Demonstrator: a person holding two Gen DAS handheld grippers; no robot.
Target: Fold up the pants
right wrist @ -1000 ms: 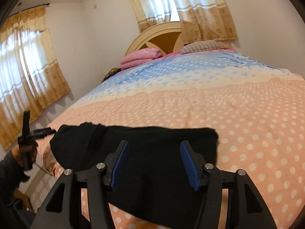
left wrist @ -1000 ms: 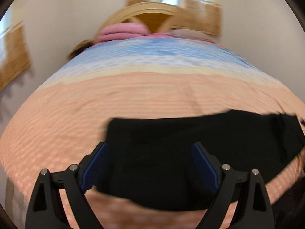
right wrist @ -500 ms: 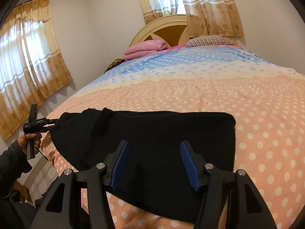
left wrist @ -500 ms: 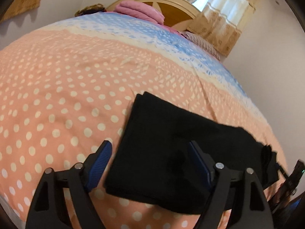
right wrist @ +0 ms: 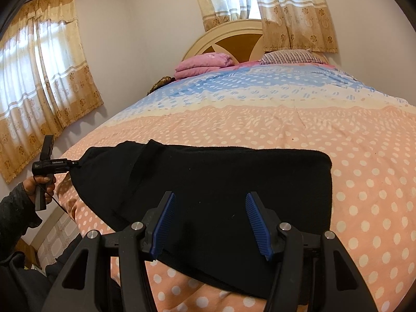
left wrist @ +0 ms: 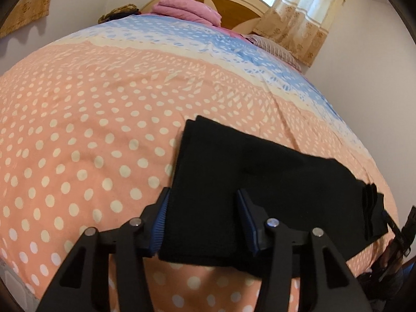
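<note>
Left tongs (left wrist: pixel 202 218) just narrowed, astride black pants (left wrist: pixel 247 182)

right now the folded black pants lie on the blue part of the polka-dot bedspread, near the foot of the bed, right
Not quite. The folded black pants lie on the peach part of the polka-dot bedspread, near the foot of the bed; the blue band is farther up, toward the headboard. The right wrist view shows it.

Home bedroom: bed (right wrist: pixel 286 119), curtains (right wrist: pixel 39 83)
</note>
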